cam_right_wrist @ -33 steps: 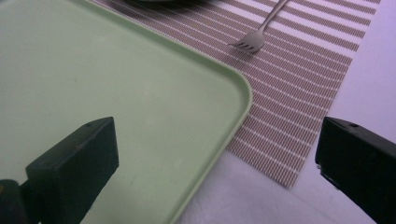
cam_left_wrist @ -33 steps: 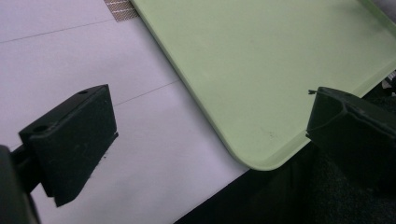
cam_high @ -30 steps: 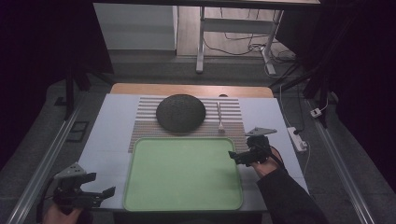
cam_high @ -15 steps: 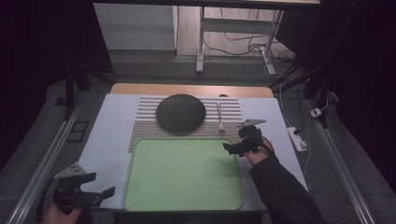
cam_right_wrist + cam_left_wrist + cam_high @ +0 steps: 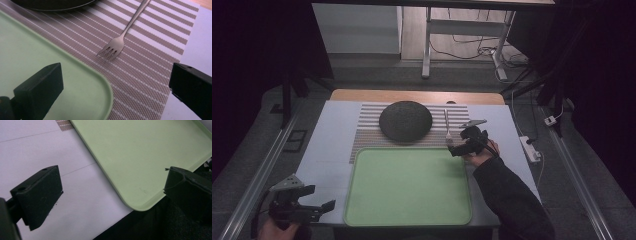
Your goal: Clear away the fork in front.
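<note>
looks like the reach-for-the-fork step: right tool [image 5: 460, 148] hovers jaws spread just short of the fork [image 5: 119, 41] lying on the striped mat [image 5: 150, 62] beside the green tray [image 5: 407, 185], next it needs lining up over the handle, left tool [image 5: 307, 205] idle and spread too.

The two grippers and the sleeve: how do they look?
Both the left gripper and the right gripper are black with blocky rectangular jaws, and each carries a grey three-cornered plate on top. The person's right arm wears a dark sleeve.

Right tongs [image 5: 460, 148] seemingly nearer fork [image 5: 446, 128]
</note>
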Demonstrator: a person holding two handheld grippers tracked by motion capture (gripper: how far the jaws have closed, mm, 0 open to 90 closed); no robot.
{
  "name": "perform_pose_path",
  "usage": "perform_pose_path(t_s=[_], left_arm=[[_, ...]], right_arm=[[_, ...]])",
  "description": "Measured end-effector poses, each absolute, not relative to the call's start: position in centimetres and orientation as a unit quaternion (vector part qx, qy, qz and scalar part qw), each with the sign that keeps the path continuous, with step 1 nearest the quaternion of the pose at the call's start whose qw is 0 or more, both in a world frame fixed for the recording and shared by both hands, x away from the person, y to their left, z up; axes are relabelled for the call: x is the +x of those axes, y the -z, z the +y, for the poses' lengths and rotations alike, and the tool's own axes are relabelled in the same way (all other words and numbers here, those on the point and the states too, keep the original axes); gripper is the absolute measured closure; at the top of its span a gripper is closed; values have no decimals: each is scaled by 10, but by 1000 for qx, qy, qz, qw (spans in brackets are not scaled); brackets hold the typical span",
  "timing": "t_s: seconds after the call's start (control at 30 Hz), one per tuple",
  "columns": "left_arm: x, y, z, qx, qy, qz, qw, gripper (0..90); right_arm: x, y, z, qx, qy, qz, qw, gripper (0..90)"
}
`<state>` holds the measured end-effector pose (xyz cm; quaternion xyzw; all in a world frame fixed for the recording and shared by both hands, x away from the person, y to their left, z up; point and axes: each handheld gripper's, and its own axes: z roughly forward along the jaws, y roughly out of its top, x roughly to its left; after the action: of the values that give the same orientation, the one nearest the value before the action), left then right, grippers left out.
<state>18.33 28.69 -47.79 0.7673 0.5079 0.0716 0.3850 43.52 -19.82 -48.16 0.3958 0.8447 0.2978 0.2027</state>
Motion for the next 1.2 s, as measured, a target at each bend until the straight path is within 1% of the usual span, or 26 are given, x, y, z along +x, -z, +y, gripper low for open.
perform_pose_path(t_s=[0.17,0.3,0.33,0.37,0.43,0.47,0.53,0.57,0.6,0.73,0.8,0.83,0.87,0.9,1.0,1.03,1.07,1.1,1.13,1.17,1.2], left_arm=[[183,478,287,767,-71,508,386,17],[183,478,287,767,-71,508,386,17],[183,478,287,767,-71,508,386,17],[183,478,287,767,-70,508,386,17],[183,478,287,766,-70,509,386,17],[183,478,287,766,-70,508,386,17],[183,478,287,767,-70,508,386,17],[184,478,287,767,-70,508,386,18],[184,478,287,766,-70,508,386,18],[184,478,287,766,-70,509,387,18],[184,478,288,766,-70,509,387,18],[184,478,288,765,-69,509,387,18],[184,478,288,765,-69,510,387,18],[184,478,288,765,-69,510,387,18],[184,478,288,764,-68,511,388,18],[184,478,288,764,-68,511,388,18],[184,478,288,764,-68,511,387,18],[184,478,288,764,-68,511,387,19],[184,478,288,764,-68,512,387,19],[184,478,288,764,-68,512,387,19],[184,478,288,764,-68,512,387,19]], right_arm=[[447,485,-190,385,-274,853,219,0],[453,487,-184,365,-258,862,237,52],[456,488,-181,357,-246,866,248,71],[456,488,-181,357,-246,866,248,71],[460,490,-177,346,-240,871,252,112],[460,490,-177,346,-240,871,252,112],[462,492,-175,338,-238,875,254,146],[464,494,-171,330,-234,878,255,182],[464,494,-171,330,-234,878,255,182],[466,497,-164,320,-224,885,254,271],[466,500,-160,313,-219,890,249,355],[466,500,-160,313,-219,890,249,355],[466,502,-157,309,-211,894,247,420],[466,502,-157,309,-211,894,247,420],[466,503,-157,306,-201,899,241,491],[466,503,-158,306,-199,900,237,549],[466,503,-158,306,-199,900,237,549],[466,504,-159,305,-197,902,234,570],[465,505,-160,304,-193,904,231,622],[465,505,-160,304,-193,904,231,622],[465,505,-161,302,-193,905,228,648]])
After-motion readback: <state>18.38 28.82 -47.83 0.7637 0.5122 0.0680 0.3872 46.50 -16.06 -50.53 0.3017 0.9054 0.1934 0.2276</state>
